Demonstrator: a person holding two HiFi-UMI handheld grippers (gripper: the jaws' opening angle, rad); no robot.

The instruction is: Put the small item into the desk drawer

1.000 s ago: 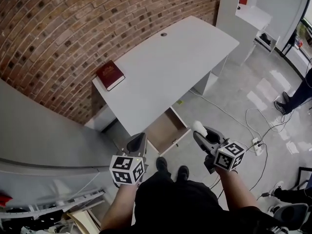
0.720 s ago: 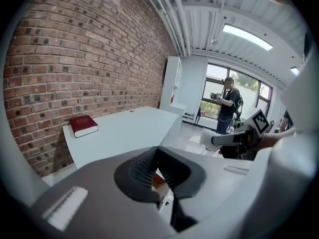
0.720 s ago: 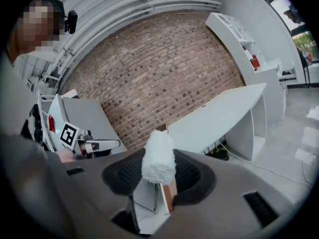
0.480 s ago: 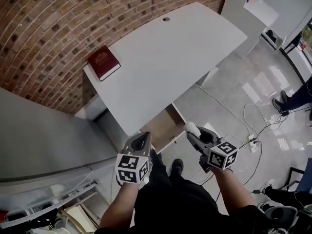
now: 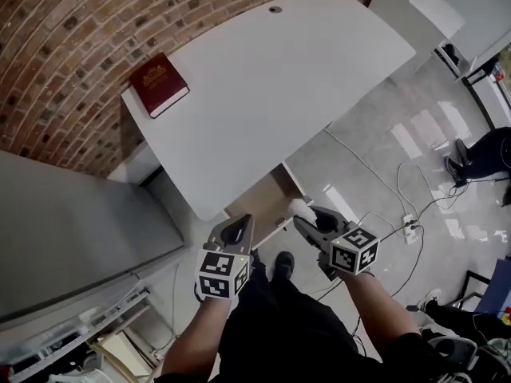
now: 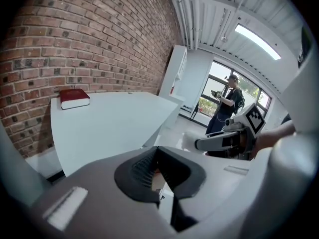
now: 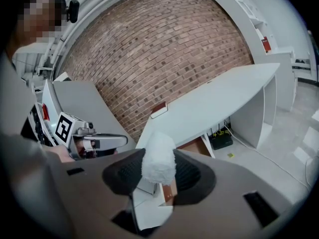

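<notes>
Small item (image 5: pixel 299 207) nearer drawer (image 5: pixel 257 203) edge.

No legible text. Gold print on the book (image 5: pixel 159 84) is too small to read; the left tool (image 5: pixel 236 230) and right tool (image 5: pixel 306 220) show only square markers.

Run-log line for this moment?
right gripper: shut on fluffy white item | left gripper: shut, empty | desk drawer: open | item: not yet in drawer
</notes>
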